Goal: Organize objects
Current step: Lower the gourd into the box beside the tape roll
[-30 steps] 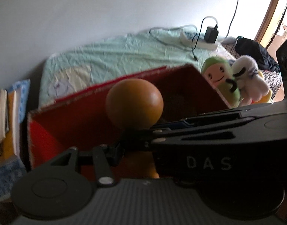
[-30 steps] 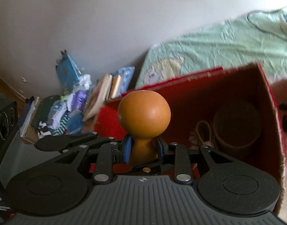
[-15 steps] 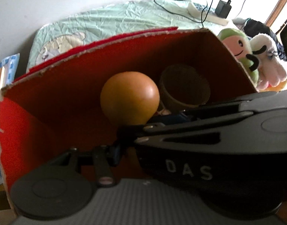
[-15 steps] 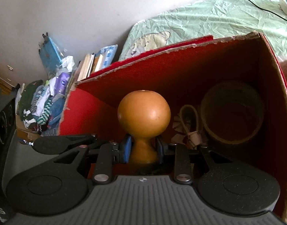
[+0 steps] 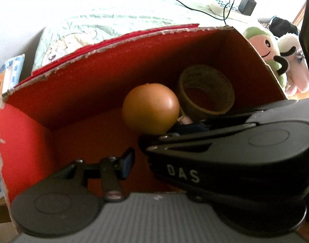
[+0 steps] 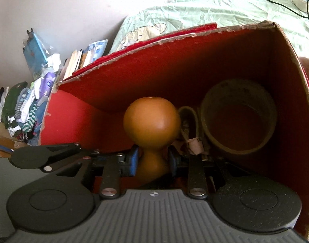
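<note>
Pale green crumpled bedding (image 6: 225,6) lies behind a red-lined cardboard box (image 6: 174,60) whose torn rim fills both views, with a heap of books and clothes (image 6: 33,101) off to one side against the white wall. Inside the box sit a brown roll of packing tape (image 6: 238,121) and a small looped cord with a tag (image 6: 192,125), close together near one end wall.

The right gripper (image 6: 152,160) is closed on the narrow stem of an orange-brown wooden knob with a round ball head (image 6: 151,121), its blue pads pressing either side. The knob is already below the box rim, just beside the cord, and I cannot tell whether it touches the floor of the box. The left gripper (image 5: 134,158) shows one blue pad with nothing against it; its other finger is hidden behind the right tool's body (image 5: 235,162), so its state cannot be told.

The placing step looks nearly finished. Next, the knob probably needs lowering onto the bare red floor, clear of the tape, then releasing and lifting straight out.
</note>
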`<act>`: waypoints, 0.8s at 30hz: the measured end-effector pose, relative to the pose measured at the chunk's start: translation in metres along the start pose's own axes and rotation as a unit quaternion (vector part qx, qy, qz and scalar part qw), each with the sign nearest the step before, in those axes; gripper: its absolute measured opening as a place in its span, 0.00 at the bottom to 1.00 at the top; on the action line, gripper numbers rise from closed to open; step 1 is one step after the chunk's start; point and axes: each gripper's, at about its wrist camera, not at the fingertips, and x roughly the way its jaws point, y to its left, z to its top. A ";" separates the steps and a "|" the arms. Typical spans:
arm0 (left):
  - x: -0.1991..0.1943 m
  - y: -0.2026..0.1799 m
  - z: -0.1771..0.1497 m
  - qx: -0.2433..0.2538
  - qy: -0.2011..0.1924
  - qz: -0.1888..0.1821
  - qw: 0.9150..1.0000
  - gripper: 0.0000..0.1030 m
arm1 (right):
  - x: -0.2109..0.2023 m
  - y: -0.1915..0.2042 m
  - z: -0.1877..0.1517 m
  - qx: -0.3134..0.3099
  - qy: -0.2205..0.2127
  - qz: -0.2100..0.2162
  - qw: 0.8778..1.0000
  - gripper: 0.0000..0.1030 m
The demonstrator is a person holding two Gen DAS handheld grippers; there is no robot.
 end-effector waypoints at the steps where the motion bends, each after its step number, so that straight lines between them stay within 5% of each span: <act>1: 0.000 0.001 0.000 -0.002 0.001 0.000 1.000 0.53 | 0.001 0.000 0.000 0.000 0.000 -0.002 1.000 0.33; 24: -0.005 0.010 -0.003 -0.018 -0.003 0.002 1.000 0.64 | 0.001 -0.004 -0.001 0.006 0.007 0.005 1.000 0.37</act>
